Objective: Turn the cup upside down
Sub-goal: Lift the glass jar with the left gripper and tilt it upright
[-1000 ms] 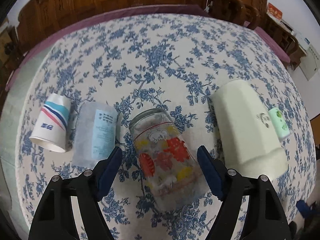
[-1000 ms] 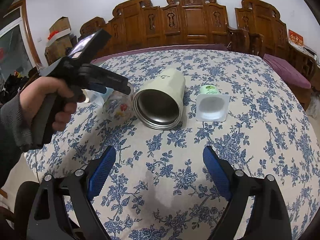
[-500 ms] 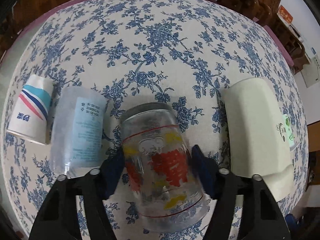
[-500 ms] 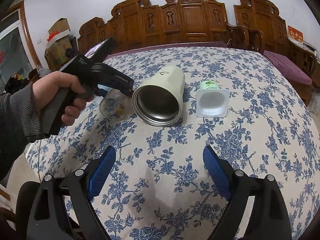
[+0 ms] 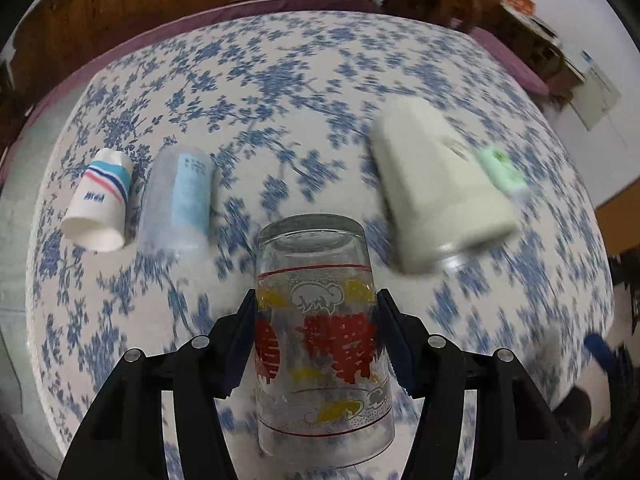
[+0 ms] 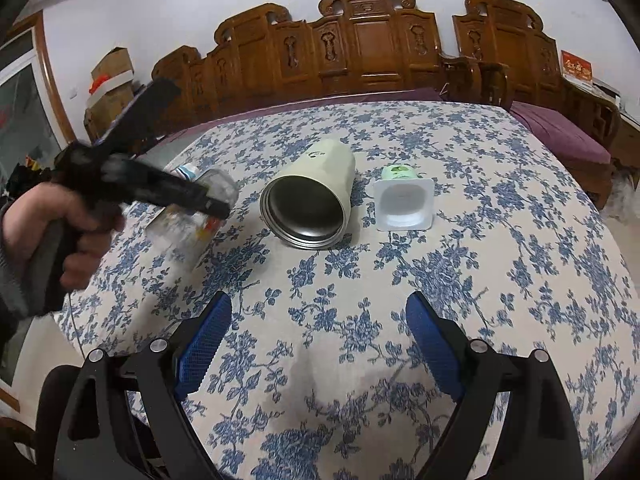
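Note:
My left gripper (image 5: 316, 320) is shut on a clear glass cup (image 5: 320, 336) with red and yellow print. It holds the cup by its sides, lifted off the table, with its base pointing away from me. In the right wrist view the cup (image 6: 192, 224) hangs tilted above the cloth in the left gripper (image 6: 216, 206), blurred by motion. My right gripper (image 6: 320, 344) is open and empty, low over the near part of the table.
On the floral tablecloth (image 6: 480, 280) lie a cream steel tumbler (image 6: 312, 200) and a white yoghurt pot (image 6: 402, 204). A striped paper cup (image 5: 100, 204) and a clear plastic cup (image 5: 180, 204) lie at the left. Carved wooden chairs (image 6: 360, 48) stand behind.
My left gripper closed on the glass cup and lifted it off the table, drawing back. The right gripper has not moved.

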Motion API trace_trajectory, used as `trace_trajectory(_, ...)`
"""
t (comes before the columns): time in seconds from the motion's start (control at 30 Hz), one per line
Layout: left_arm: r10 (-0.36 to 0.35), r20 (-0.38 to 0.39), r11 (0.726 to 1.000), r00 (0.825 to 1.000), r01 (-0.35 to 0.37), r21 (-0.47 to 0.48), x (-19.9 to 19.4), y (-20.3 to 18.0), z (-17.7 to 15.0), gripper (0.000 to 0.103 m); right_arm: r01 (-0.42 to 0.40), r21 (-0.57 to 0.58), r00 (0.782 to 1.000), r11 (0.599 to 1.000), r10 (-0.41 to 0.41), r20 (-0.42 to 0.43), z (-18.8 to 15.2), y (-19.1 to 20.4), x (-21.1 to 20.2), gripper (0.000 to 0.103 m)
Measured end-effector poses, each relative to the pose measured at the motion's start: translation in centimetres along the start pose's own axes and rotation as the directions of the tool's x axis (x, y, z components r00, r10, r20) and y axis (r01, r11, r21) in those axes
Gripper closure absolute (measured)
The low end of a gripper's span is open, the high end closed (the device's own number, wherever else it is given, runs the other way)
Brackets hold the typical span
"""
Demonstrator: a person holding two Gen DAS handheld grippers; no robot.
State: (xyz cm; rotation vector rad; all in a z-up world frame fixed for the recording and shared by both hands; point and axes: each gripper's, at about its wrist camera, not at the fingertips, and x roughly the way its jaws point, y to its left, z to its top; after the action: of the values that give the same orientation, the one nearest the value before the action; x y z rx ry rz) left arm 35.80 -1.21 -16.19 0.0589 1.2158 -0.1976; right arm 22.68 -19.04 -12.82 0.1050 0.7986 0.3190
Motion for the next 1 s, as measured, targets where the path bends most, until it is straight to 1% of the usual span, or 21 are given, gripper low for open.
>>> trace_trajectory(0.17,-0.042,0.004,0.999,0.999,0.042,0.021,-0.5,-2.0,-3.4,0.047,0.006,0.016,1.000,1.000,-0.006,0.003,-1.0,-0.4,-1.2,0.013)
trace_trajectory(0.27,-0.060,-0.011,0.998,0.998,0.060,0.023,0.2,-3.1,-4.5,0.047,0.021,0.006,1.000,1.000,-0.021,0.001,-1.5,-0.6,-1.6,0.013)
trace_trajectory(0.4,-0.076,-0.031,0.997,0.997,0.077,0.019,1.4,-3.9,-5.5,0.047,0.031,0.004,1.000,1.000,-0.031,-0.001,-1.8,-0.8,-2.0,0.013)
trace_trajectory(0.5,-0.087,-0.032,0.996,0.996,0.088,0.005,2.1,-3.9,-5.9,0.047,0.038,0.009,0.999,0.999,-0.038,-0.002,-1.9,-1.0,-2.3,0.013)
trace_trajectory(0.63,-0.078,-0.041,0.997,0.996,0.078,0.001,2.7,-4.1,-6.4,0.047,0.048,0.008,0.999,0.999,-0.048,-0.004,-1.9,-1.1,-2.3,0.013)
trace_trajectory(0.7,-0.087,-0.002,0.996,0.996,0.087,0.002,1.7,-4.0,-6.5,0.047,0.051,0.006,0.999,0.999,-0.051,-0.004,-1.9,-1.0,-2.4,0.013)
trace_trajectory(0.83,-0.080,0.060,0.997,0.995,0.079,0.007,-1.1,-3.4,-6.7,0.046,0.055,0.000,0.998,0.998,-0.055,-0.003,-1.6,-0.6,-2.6,0.013)
trace_trajectory(0.9,-0.079,0.100,0.997,0.992,0.078,0.008,-2.8,-2.7,-7.1,0.039,0.050,-0.003,0.999,0.999,-0.050,-0.002,-1.5,-0.2,-2.6,0.013)
trace_trajectory(0.93,-0.081,0.127,0.997,0.989,0.081,0.008,-3.8,-2.3,-7.3,0.032,0.050,-0.011,0.999,0.999,-0.050,-0.002,-1.3,0.1,-2.7,0.013)
trace_trajectory(0.97,-0.087,0.149,0.996,0.985,0.087,0.006,-4.4,-2.0,-7.5,0.029,0.049,-0.017,0.999,0.999,-0.049,-0.001,-1.2,0.4,-2.7,0.013)
trace_trajectory(1.0,-0.098,0.181,0.995,0.979,0.100,0.002,-5.4,-1.4,-7.8,0.023,0.044,-0.025,0.999,0.999,-0.044,-0.001,-1.0,0.9,-2.5,0.013)
